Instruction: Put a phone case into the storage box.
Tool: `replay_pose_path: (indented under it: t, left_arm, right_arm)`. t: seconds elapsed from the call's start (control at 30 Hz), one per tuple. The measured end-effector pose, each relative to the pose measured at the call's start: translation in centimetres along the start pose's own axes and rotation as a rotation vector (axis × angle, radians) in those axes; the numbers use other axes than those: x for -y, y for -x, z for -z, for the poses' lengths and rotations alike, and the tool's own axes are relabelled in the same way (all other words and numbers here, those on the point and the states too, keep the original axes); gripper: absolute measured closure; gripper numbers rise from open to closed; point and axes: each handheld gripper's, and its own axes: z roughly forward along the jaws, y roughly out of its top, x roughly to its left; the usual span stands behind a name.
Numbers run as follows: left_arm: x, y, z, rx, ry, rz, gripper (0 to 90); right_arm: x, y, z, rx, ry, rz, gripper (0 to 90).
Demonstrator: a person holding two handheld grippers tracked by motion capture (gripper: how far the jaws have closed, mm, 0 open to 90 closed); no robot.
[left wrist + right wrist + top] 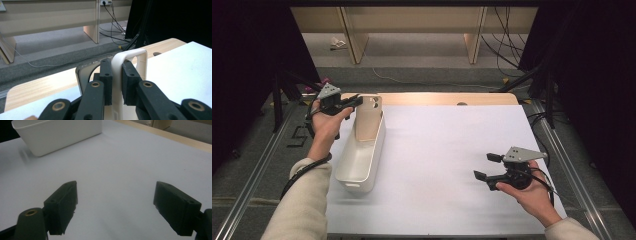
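**Left Gripper Clamps Raised End of White Bin**

At the worktop's (pixel 447 145) far-left corner, the left gripper (pixel 353 102) pinches the upturned end wall of a long white plastic bin (pixel 362 160), its two black jaws pressed flat against either face of the thin wall. The left gripper view shows the rim (pixel 130 53) arching over the jaws, a handle cutout just below it. The bin lies along the left edge of the white sheet covering the worktop, its far end tipped up against the gripper and its near end resting on the surface. The person's left hand (pixel 326 127) holds the tool from below, a cream sleeve (pixel 304 200) trailing toward the near edge. Well apart, close to the right edge and toward the near-right corner, the right gripper (pixel 486 166) hovers over bare sheet, jaws spread wide and holding nothing. In the right gripper view, the bin sits off at upper left.
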Motion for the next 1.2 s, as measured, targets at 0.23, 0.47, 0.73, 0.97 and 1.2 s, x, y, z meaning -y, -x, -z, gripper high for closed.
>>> replay_pose_path:
  t: [0.23, 0.47, 0.73, 0.97, 1.2]
  left_arm:
    - [0.5, -0.3, -0.5, -0.005, -0.007, 0.013, 80.3]
    - [0.9, -0.8, -0.7, -0.025, -0.028, 0.013, 79.5]
    - [0.3, -0.8, -1.1, -0.071, -0.071, -0.023, 75.8]
    - [-0.2, -0.5, -1.3, -0.196, -0.138, -0.079, 64.5]
    - [-0.6, -0.2, -1.2, -0.282, -0.195, -0.078, 47.3]
  right_arm:
    - [0.0, 0.0, 0.0, -0.003, -0.002, 0.002, 20.3]
    - [0.0, 0.0, 0.0, -0.004, -0.005, 0.002, 20.2]
    - [0.0, 0.0, -0.1, -0.005, -0.005, 0.003, 20.2]
    - [0.0, 0.0, -0.1, -0.005, -0.005, 0.004, 20.1]
    - [0.1, 0.0, 0.0, -0.004, -0.007, 0.003, 20.1]
